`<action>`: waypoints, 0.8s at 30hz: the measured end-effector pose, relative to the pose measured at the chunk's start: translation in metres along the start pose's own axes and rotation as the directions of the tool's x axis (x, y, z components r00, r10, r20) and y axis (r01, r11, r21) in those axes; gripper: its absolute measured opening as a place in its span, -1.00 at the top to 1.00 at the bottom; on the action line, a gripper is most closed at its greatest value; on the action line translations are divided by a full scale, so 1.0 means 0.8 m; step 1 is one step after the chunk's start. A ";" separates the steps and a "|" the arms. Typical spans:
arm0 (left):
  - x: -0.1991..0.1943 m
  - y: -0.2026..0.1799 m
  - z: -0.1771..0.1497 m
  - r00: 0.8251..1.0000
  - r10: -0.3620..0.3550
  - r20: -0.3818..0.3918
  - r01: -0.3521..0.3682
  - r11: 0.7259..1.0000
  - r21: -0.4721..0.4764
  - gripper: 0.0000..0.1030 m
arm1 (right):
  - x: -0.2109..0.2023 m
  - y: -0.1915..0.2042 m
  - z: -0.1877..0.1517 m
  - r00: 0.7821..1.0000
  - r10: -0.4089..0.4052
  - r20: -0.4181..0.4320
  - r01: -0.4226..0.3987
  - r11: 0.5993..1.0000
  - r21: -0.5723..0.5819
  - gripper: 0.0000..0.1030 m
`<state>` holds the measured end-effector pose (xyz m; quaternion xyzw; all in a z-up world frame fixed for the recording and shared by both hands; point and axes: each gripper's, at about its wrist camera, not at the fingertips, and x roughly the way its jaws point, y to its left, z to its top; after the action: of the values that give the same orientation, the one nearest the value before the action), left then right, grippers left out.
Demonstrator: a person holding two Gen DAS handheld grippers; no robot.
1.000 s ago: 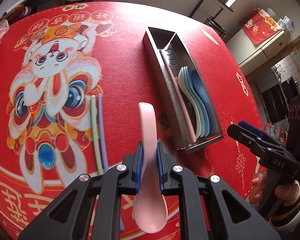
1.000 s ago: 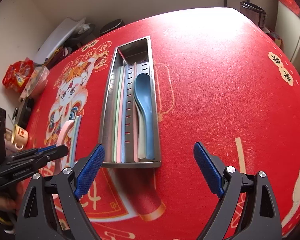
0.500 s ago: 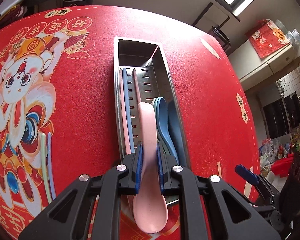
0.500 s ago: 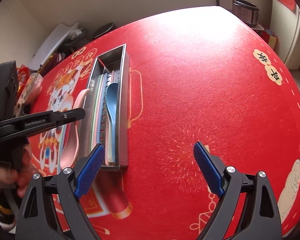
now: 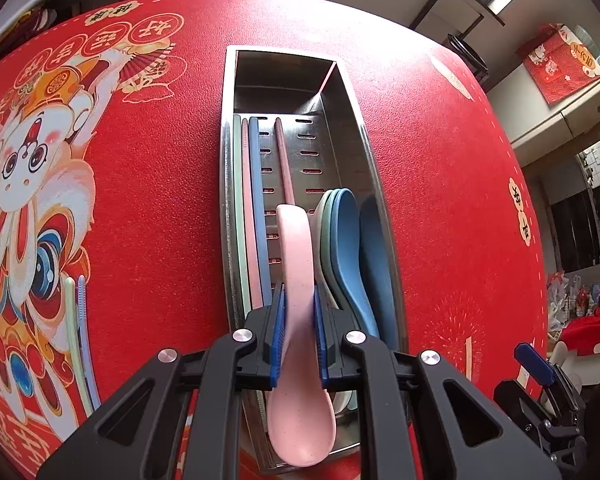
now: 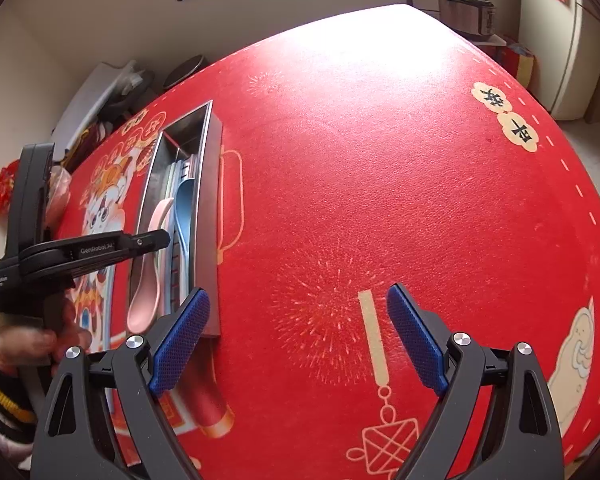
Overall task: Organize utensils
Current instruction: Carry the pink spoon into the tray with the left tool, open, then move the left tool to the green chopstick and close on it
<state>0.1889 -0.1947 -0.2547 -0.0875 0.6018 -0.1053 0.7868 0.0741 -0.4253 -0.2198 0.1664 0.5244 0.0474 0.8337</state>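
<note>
Since a second ago the left gripper (image 5: 299,336) has travelled from above the red tablecloth (image 5: 152,208) to a place over the metal utensil tray (image 5: 226,184), and the tray now fills the middle of the left wrist view. This gripper points steeply down, and its blue pads are closed on the neck of the pink spoon (image 5: 298,320). The spoon's bowl hangs on the near side of the pads, and its handle reaches to the far side, over the slotted floor of the tray. To the right of it in the tray lie the blue and pale spoons (image 5: 346,240), and chopsticks (image 5: 247,216) lie along the left wall. Two more chopsticks (image 5: 76,320) rest on the cloth, well apart to the left of the tray.

The right gripper (image 6: 298,340) hovers over bare cloth to the right of the tray's near end, tilted down, its jaws standing wide apart with nothing between them. In the right wrist view a hand (image 6: 28,340) in a striped cuff holds the left gripper's handle.
</note>
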 end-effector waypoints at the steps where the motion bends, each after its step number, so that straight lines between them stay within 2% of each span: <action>1: 0.001 0.001 0.000 1.000 0.000 -0.004 0.000 1.000 0.000 0.75 | 0.000 0.001 0.000 1.000 0.000 0.000 0.000 1.000 -0.001 -0.69; 7: -0.011 -0.001 0.000 1.000 -0.030 0.006 0.030 0.999 0.026 0.75 | -0.001 0.010 -0.001 1.000 0.002 0.003 -0.002 1.000 -0.006 -0.69; 13: -0.054 0.014 -0.006 0.995 -0.068 0.068 0.062 0.995 0.081 0.72 | -0.008 0.028 -0.002 0.999 0.018 0.028 -0.017 1.000 -0.010 -0.69; 19: -0.103 0.076 -0.024 0.991 -0.059 0.123 0.049 0.995 0.082 0.72 | -0.009 0.062 -0.005 0.998 0.035 0.051 -0.033 0.999 -0.041 -0.69; 24: -0.126 0.145 -0.052 0.991 -0.024 0.132 0.021 1.000 0.021 0.72 | -0.003 0.090 -0.008 0.998 0.032 0.054 -0.029 0.998 -0.063 -0.69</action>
<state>0.1302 -0.0563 -0.2028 -0.0933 0.5464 -0.1143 0.8244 0.0741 -0.3563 -0.1968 0.1496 0.4970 0.0718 0.8517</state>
